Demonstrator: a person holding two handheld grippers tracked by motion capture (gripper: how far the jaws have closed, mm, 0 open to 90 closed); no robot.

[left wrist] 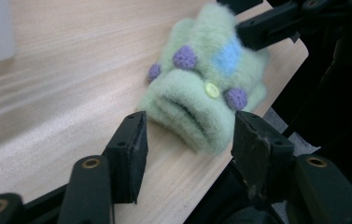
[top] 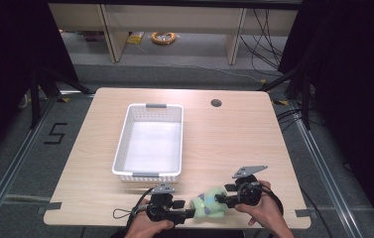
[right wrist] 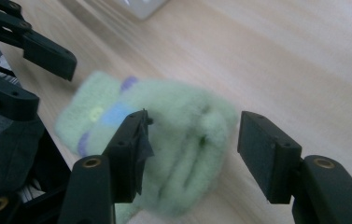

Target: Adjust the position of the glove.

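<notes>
A fuzzy green knitted toy [top: 208, 203] with purple bobbles, a blue patch and a yellow button lies on the wooden table close to its front edge. My left gripper [top: 190, 214] is at its left end. In the left gripper view the jaws of the left gripper [left wrist: 190, 140] stand apart on either side of the toy [left wrist: 201, 79], pads not pressing on it. My right gripper [top: 220, 199] is at the toy's right end. In the right gripper view the right gripper [right wrist: 192, 140] straddles the toy [right wrist: 183, 116] with a gap at its right pad.
A white plastic basket [top: 125, 134] stands in the middle left of the table [top: 234, 144], nothing in it. A round cable hole [top: 216, 103] is at the back right. The table's front edge runs just below both hands.
</notes>
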